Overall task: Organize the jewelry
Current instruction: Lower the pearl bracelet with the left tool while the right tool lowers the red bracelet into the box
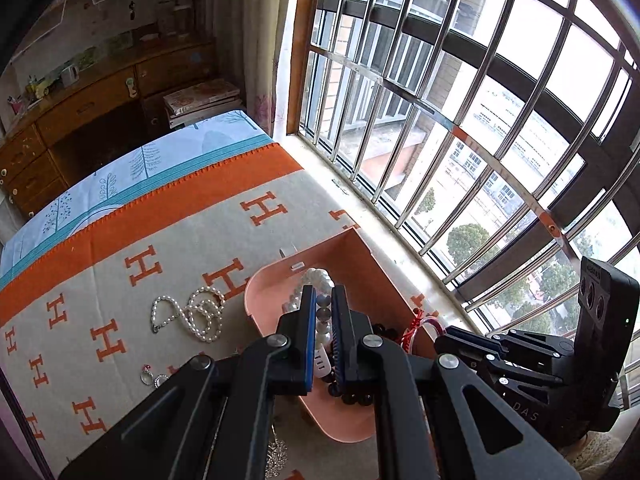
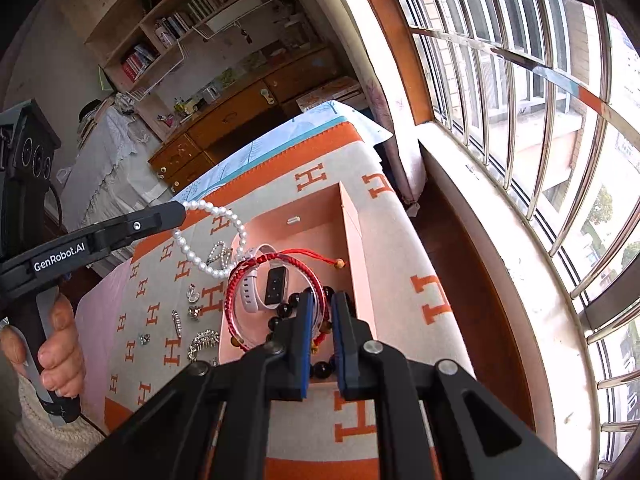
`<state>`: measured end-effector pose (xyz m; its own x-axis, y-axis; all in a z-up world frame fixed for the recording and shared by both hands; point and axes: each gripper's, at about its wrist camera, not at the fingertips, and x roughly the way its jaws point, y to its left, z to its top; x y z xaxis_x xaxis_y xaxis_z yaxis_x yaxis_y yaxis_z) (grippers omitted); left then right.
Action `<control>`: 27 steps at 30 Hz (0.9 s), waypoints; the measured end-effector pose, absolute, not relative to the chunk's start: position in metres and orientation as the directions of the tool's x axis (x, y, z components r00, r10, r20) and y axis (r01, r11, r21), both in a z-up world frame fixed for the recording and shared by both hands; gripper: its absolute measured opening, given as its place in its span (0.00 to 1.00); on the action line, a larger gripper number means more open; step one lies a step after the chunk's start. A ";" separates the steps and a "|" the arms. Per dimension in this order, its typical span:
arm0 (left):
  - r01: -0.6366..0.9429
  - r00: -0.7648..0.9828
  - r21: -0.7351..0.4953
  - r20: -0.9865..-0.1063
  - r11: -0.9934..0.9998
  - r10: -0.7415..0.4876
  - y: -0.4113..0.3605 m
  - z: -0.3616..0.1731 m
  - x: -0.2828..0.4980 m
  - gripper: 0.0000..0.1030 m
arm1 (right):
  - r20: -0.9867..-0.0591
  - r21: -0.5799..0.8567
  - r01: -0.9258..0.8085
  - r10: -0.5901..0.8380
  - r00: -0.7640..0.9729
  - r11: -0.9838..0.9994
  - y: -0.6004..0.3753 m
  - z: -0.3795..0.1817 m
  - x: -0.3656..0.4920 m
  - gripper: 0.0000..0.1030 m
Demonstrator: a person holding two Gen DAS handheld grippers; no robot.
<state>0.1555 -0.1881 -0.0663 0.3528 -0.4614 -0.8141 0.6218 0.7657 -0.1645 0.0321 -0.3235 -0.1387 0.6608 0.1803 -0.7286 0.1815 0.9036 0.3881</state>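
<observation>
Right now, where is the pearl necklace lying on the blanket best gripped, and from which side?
Pinch the pearl necklace on the single strand at its clasp end, coming straight down with the jaws across the strand. It lies flat on the blanket, and the rest of it is coiled in overlapping loops that would likely bunch.

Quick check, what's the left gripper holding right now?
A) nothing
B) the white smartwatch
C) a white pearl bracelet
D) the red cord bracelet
C: in the right wrist view the left gripper is shut on the pearl bracelet, whose loop hangs from the tips above the blanket; the red cord bracelet and smartwatch are not in that gripper.
</observation>
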 end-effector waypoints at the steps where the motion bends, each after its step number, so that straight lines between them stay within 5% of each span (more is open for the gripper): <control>1: 0.624 0.342 -0.172 -0.817 0.762 -0.464 -0.193 -0.070 0.156 0.05 | -0.740 0.390 0.187 0.186 0.647 0.901 -0.324 -0.146 0.032 0.09; 20: 0.636 0.269 -0.191 -0.853 0.747 -0.447 -0.233 -0.103 0.163 0.06 | -0.757 0.394 0.121 0.247 0.605 0.911 -0.312 -0.169 0.045 0.09; 23: 0.623 0.299 -0.147 -0.863 0.769 -0.407 -0.231 -0.110 0.166 0.31 | -0.754 0.400 0.120 0.252 0.607 0.908 -0.311 -0.169 0.046 0.09; 25: 0.605 0.327 -0.127 -0.860 0.786 -0.391 -0.226 -0.111 0.167 0.58 | -0.755 0.398 0.119 0.251 0.606 0.910 -0.311 -0.170 0.046 0.09; 27: 0.592 0.354 -0.117 -0.851 0.797 -0.388 -0.221 -0.110 0.168 0.60 | -0.756 0.400 0.119 0.254 0.603 0.909 -0.311 -0.171 0.047 0.09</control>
